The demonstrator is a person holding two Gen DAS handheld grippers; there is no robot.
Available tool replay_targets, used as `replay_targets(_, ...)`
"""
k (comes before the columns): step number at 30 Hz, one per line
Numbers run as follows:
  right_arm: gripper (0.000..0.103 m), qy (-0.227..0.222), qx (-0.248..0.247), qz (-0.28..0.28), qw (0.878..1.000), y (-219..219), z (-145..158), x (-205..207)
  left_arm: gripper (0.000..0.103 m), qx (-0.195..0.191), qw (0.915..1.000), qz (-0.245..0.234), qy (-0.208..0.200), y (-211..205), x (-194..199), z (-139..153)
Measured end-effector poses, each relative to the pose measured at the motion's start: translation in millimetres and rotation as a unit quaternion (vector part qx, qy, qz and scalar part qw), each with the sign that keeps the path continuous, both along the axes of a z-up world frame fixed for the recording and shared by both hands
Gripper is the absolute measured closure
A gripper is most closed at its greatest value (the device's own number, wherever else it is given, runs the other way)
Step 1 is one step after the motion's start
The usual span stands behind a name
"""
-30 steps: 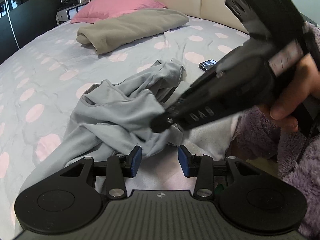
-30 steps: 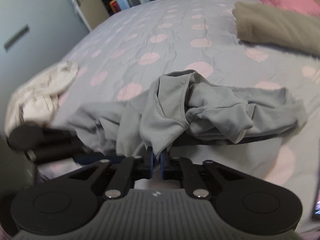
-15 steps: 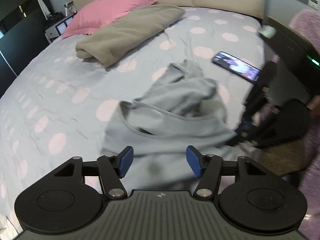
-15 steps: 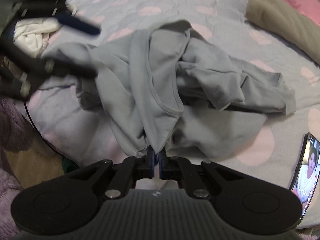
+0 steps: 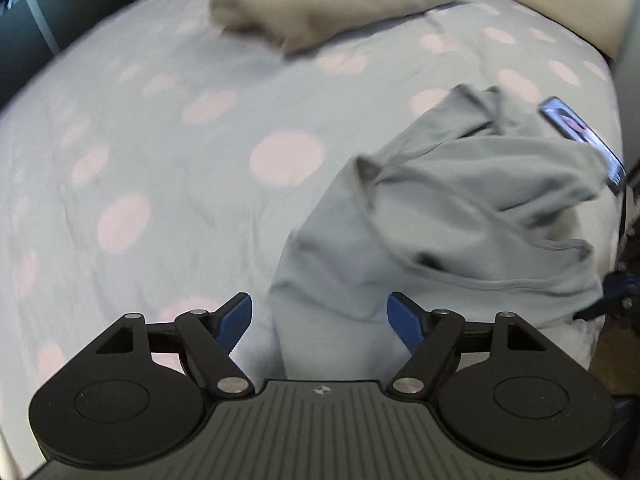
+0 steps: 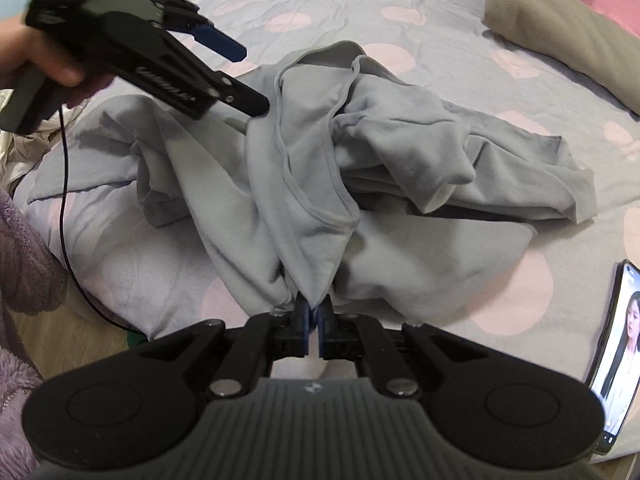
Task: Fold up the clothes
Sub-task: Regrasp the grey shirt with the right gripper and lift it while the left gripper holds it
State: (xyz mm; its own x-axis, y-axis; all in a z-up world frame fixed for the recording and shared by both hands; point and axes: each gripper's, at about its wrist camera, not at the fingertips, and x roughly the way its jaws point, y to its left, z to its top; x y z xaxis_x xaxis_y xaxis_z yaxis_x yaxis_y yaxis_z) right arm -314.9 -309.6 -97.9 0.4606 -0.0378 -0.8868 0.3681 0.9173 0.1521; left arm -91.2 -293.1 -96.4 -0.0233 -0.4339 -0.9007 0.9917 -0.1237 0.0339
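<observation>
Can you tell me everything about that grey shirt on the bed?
The grey shirt is soft, stretchy-looking fabric with a stitched neckline, crumpled in a heap with folds and a sleeve flopped sideways. It lies near the edge of the spotted bedsheet. The right gripper has its jaws shut on a pinched bit of the cloth. The left gripper, whose jaws have just been opening, hovers over it without squeezing it.

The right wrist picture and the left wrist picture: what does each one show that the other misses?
Only the right wrist view shows the right gripper pinching the grey garment, plus a hand holding the left gripper above it. Only the left wrist view shows the left gripper's blue pads standing wide apart, having just opened, with nothing pressed between them. Both show the garment, the spotted bedsheet, the folded beige blanket and the phone.
</observation>
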Motion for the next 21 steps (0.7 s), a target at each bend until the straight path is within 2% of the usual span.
replay_targets(2, 0.098, 0.000, 0.002, -0.001, 1.000, -2, -2, 2, 0.030, 0.024, 0.9968, 0.047, 0.060, 0, 15, -12)
replay_targets(4, 0.098, 0.002, 0.003, -0.001, 1.000, -2, -3, 3, 0.031, 0.032, 0.9856, 0.103, 0.130, 4, 28, -20)
replay_targets(5, 0.098, 0.003, 0.004, -0.002, 1.000, -2, -4, 4, 0.034, 0.038, 0.9787, 0.123, 0.160, 6, 32, -25)
replay_targets(6, 0.098, 0.004, 0.004, -0.003, 1.000, -2, -5, 4, 0.035, 0.033, 0.9738, 0.137, 0.178, 9, 33, -27)
replay_targets(8, 0.098, 0.006, 0.004, -0.008, 1.000, -4, -7, 5, 0.042, 0.018, 0.9719, 0.131, 0.195, 13, 27, -26)
replay_targets(12, 0.099, 0.007, 0.002, -0.025, 1.000, -10, -10, 12, 0.056, 0.008, 0.9853, 0.085, 0.148, 16, -1, -18)
replay_targets(14, 0.099, 0.006, -0.002, -0.029, 1.000, -10, -9, 15, 0.072, 0.000, 0.9890, 0.074, 0.128, 19, -10, -13)
replay_targets(17, 0.099, -0.004, -0.015, -0.038, 0.999, -11, -3, 18, 0.084, -0.026, 0.9874, 0.079, 0.135, 29, -11, 0)
replay_targets(21, 0.099, -0.039, -0.046, -0.058, 0.996, -14, 14, 18, 0.087, -0.081, 0.9816, 0.092, 0.146, 41, -8, 32)
